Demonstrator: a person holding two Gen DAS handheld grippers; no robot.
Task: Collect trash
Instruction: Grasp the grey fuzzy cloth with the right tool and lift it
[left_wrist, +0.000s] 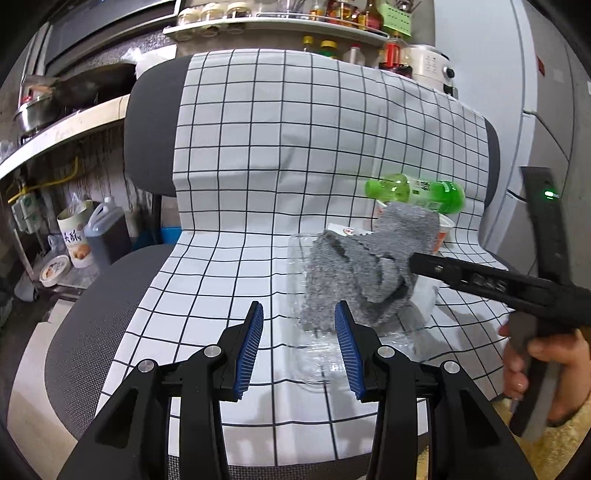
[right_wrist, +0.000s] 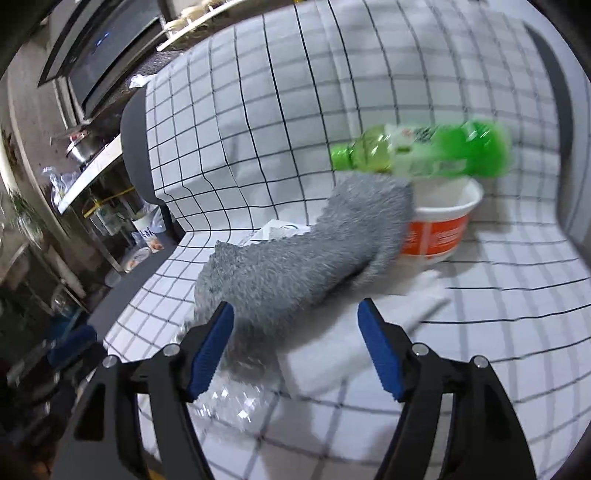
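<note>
The left gripper (left_wrist: 299, 347) hovers low over the front middle of the chair seat, jaws spread wide with nothing between them, its blue pads (left_wrist: 251, 350) pointing toward the backrest. The right gripper (right_wrist: 295, 347) reaches in from the right edge of the seat, also spread and holding nothing; in the left wrist view its black body (left_wrist: 491, 280) lies nearly level, tip close against the grey cloth (left_wrist: 365, 273), with the person's right hand (left_wrist: 543, 369) wrapped round the handle.

A white checked sheet (left_wrist: 258, 155) covers the chair (left_wrist: 155, 122). The trash sits bunched toward the rear right of the seat: a green bottle (right_wrist: 424, 153) lying on its side across the rim of an orange-and-white instant noodle cup (right_wrist: 443, 225), the grey cloth draped beside the cup, a clear plastic container (left_wrist: 317, 354) under the cloth's near end, and a white paper piece (right_wrist: 332, 365) just in front of the right gripper. The bottle's label carries print too blurred to read, as does the cup's
</note>
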